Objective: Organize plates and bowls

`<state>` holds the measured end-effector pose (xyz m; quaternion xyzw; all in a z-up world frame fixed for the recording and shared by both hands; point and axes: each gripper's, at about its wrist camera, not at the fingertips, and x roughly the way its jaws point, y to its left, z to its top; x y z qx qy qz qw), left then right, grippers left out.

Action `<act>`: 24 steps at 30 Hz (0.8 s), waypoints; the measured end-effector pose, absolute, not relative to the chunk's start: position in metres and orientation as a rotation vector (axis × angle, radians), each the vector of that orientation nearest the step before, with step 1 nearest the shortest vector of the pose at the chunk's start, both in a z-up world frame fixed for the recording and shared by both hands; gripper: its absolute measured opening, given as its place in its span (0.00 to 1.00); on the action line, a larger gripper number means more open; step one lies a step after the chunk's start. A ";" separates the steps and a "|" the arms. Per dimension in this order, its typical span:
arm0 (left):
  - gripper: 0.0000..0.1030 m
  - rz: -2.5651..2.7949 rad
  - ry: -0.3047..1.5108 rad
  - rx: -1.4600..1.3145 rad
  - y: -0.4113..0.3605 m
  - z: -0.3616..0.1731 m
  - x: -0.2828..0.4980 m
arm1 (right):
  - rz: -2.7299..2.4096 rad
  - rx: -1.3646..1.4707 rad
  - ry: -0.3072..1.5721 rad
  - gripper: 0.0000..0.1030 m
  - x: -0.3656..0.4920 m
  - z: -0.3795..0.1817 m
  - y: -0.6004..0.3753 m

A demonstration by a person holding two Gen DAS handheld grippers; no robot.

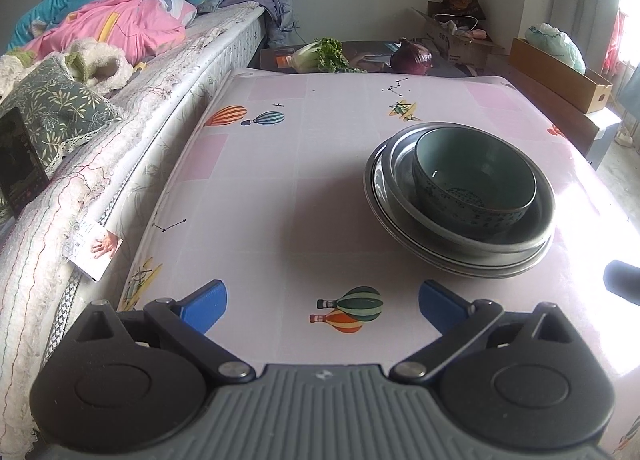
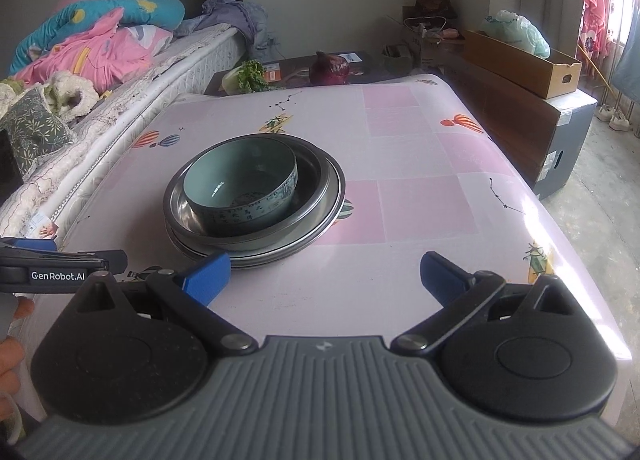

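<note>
The bed (image 1: 132,100) runs along my left, its near end cut off by the frame edge, with heaped pink and blue bedding (image 1: 112,8) on top whose separate pieces I cannot count. The table (image 1: 280,200) in front of me wears a pink cloth printed with hot-air balloons; its right side is washed out by window glare, so the print there is hard to read.

Behind the table, one leafy green vegetable (image 2: 248,76) and one purple onion (image 2: 330,67) sit on a low dark surface, and one long cardboard box (image 2: 524,60) holds a pale plastic bag (image 2: 516,30).

On the table stands a single stack: one teal bowl (image 2: 240,188) sits inside one steel basin (image 2: 256,196), which rests on metal plates (image 2: 280,254). I can see only their rims; there seem to be two, but I cannot be sure.

My left gripper (image 1: 322,302) is spread wide and holds nothing, hovering over the cloth just short of the stack, which lies ahead to its right. My right gripper (image 2: 325,274) is likewise wide apart and empty, its left blue finger (image 2: 208,274) overlapping the plates' near rim in view; I cannot tell whether it touches. Part of my hand (image 2: 10,356) shows at the left edge of the right-wrist view.
</note>
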<state>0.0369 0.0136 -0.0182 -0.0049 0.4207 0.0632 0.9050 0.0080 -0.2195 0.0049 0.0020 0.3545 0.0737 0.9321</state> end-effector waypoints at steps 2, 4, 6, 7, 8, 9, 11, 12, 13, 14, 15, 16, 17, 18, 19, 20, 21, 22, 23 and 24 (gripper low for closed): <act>1.00 0.133 0.870 -0.010 0.014 -0.018 0.037 | 0.148 -0.004 0.725 0.99 0.009 0.005 -0.218; 1.00 0.136 0.873 -0.012 0.015 -0.018 0.037 | 0.151 -0.008 0.727 0.99 0.009 0.005 -0.217; 1.00 0.140 0.871 -0.012 0.016 -0.017 0.037 | 0.150 -0.020 0.729 0.99 0.008 0.005 -0.217; 1.00 0.143 0.870 -0.013 0.016 -0.016 0.037 | 0.146 -0.032 0.728 0.99 0.008 0.004 -0.217; 1.00 0.145 0.868 -0.013 0.018 -0.015 0.037 | 0.138 -0.048 0.727 0.99 0.008 0.004 -0.216; 1.00 0.146 0.866 -0.013 0.019 -0.014 0.037 | 0.131 -0.062 0.724 0.99 0.007 0.004 -0.215; 1.00 0.151 0.858 -0.015 0.022 -0.010 0.036 | 0.117 -0.085 0.718 0.99 0.007 0.004 -0.215; 1.00 0.155 0.853 -0.020 0.024 -0.007 0.035 | 0.106 -0.094 0.715 0.99 0.007 0.005 -0.215; 1.00 0.157 0.848 -0.027 0.027 -0.003 0.034 | 0.096 -0.098 0.711 0.99 0.007 0.005 -0.216; 1.00 0.157 0.842 -0.033 0.028 0.000 0.034 | 0.088 -0.100 0.710 0.99 0.008 0.005 -0.217; 1.00 0.156 0.836 -0.037 0.030 0.004 0.033 | 0.082 -0.098 0.711 0.99 0.008 0.005 -0.218; 1.00 0.155 0.832 -0.040 0.030 0.007 0.032 | 0.079 -0.093 0.712 0.99 0.009 0.005 -0.219; 1.00 0.153 0.829 -0.041 0.030 0.009 0.031 | 0.077 -0.088 0.712 0.99 0.009 0.005 -0.220; 1.00 0.148 0.829 -0.041 0.030 0.011 0.031 | 0.077 -0.083 0.712 0.99 0.009 0.005 -0.220; 1.00 0.144 0.831 -0.041 0.028 0.012 0.031 | 0.077 -0.081 0.712 0.99 0.010 0.005 -0.219; 1.00 0.137 0.836 -0.038 0.026 0.012 0.031 | 0.075 -0.082 0.712 0.99 0.010 0.005 -0.219; 1.00 0.131 0.844 -0.036 0.024 0.011 0.032 | 0.073 -0.088 0.712 0.99 0.010 0.004 -0.217; 1.00 0.126 0.850 -0.036 0.023 0.010 0.032 | 0.069 -0.096 0.711 0.99 0.010 0.004 -0.216; 1.00 0.121 0.855 -0.037 0.021 0.009 0.032 | 0.061 -0.110 0.709 0.99 0.011 0.004 -0.214; 1.00 0.118 0.860 -0.037 0.020 0.008 0.032 | 0.057 -0.117 0.707 0.99 0.011 0.003 -0.213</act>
